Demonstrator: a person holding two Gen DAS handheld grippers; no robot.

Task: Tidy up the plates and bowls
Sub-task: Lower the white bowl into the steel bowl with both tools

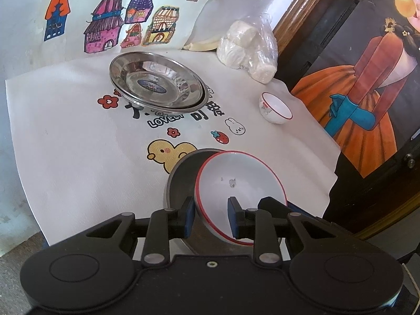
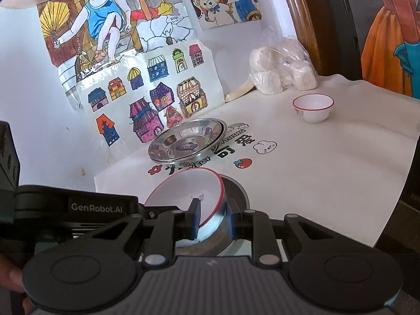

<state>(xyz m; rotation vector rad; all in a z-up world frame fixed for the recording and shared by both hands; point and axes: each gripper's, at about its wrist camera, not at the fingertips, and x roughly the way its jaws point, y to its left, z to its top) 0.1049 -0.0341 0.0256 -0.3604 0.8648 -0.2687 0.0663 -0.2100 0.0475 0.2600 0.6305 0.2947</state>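
Observation:
A white bowl with a red rim (image 1: 241, 178) (image 2: 183, 186) is tilted on its side, resting in a dark grey dish (image 1: 181, 181) (image 2: 236, 194) near the table's front edge. My left gripper (image 1: 210, 218) is shut on one side of its rim, one pad inside and one outside. My right gripper (image 2: 213, 218) is shut on the opposite side of the rim in the same way. Two stacked steel plates (image 1: 157, 84) (image 2: 187, 141) lie further back. A small white red-rimmed bowl (image 1: 275, 107) (image 2: 313, 107) stands upright to the right.
A white cloth with cartoon prints (image 1: 78, 144) covers the table and hangs off its right edge. A plastic bag of white buns (image 1: 246, 47) (image 2: 281, 71) sits at the back right. Drawings hang on the wall behind, and a framed painting (image 1: 367, 78) stands to the right.

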